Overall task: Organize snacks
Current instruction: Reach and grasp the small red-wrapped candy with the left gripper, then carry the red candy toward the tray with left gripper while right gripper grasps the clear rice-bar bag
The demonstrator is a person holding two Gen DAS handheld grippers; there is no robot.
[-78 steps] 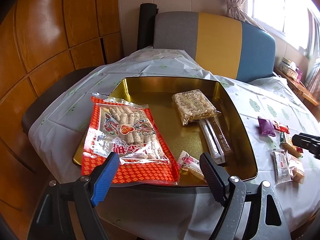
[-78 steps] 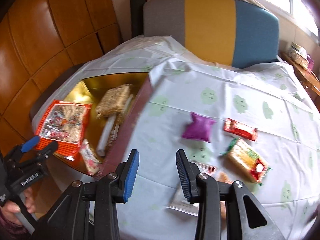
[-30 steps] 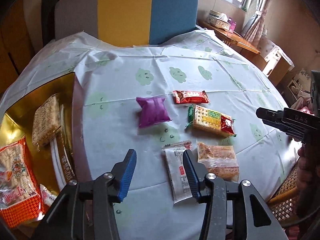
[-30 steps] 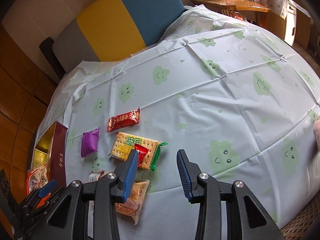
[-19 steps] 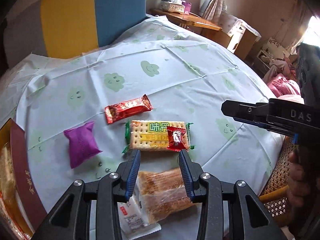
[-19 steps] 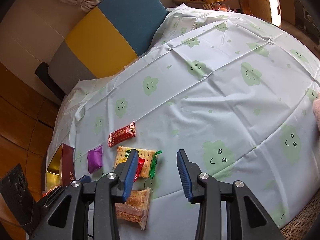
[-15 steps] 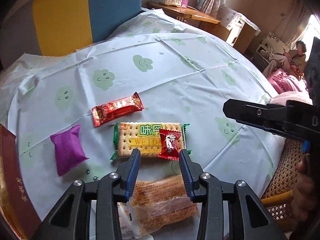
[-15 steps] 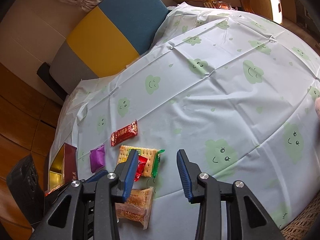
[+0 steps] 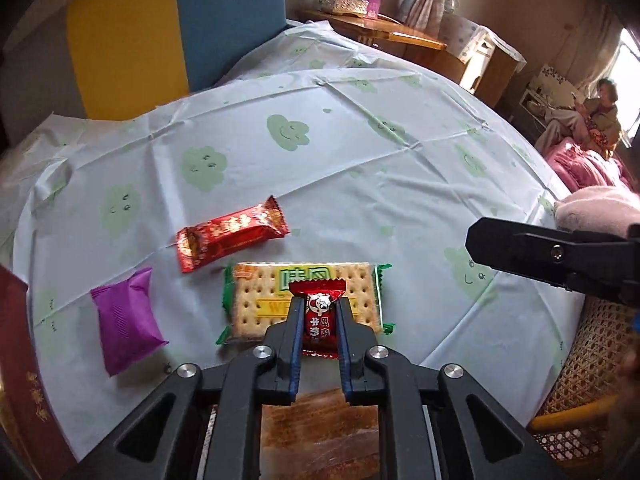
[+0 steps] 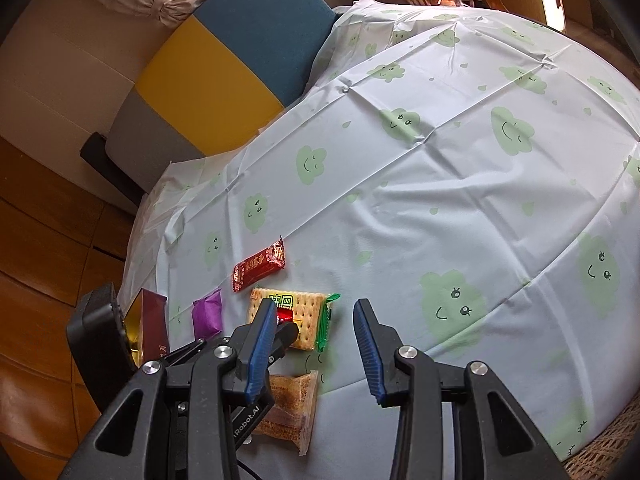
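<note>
Now the left tool (image 9: pixel 319 308) is closing — seemingly touching — the small red candy (image 9: pixel 319 322).

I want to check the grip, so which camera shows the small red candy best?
The left wrist view: the small red candy sits large and centred between the closing left gripper. The right wrist view shows only a red sliver behind a finger.

A: What's behind the round table (image 10: pixel 460 208)?
B: A grey, yellow and blue chair back (image 10: pixel 224 64), a tied curtain (image 10: pixel 168 4).
A: And further off?
B: A wooden side table (image 9: pixel 384 34); wooden panelling (image 10: pixel 44 232) at left.
</note>
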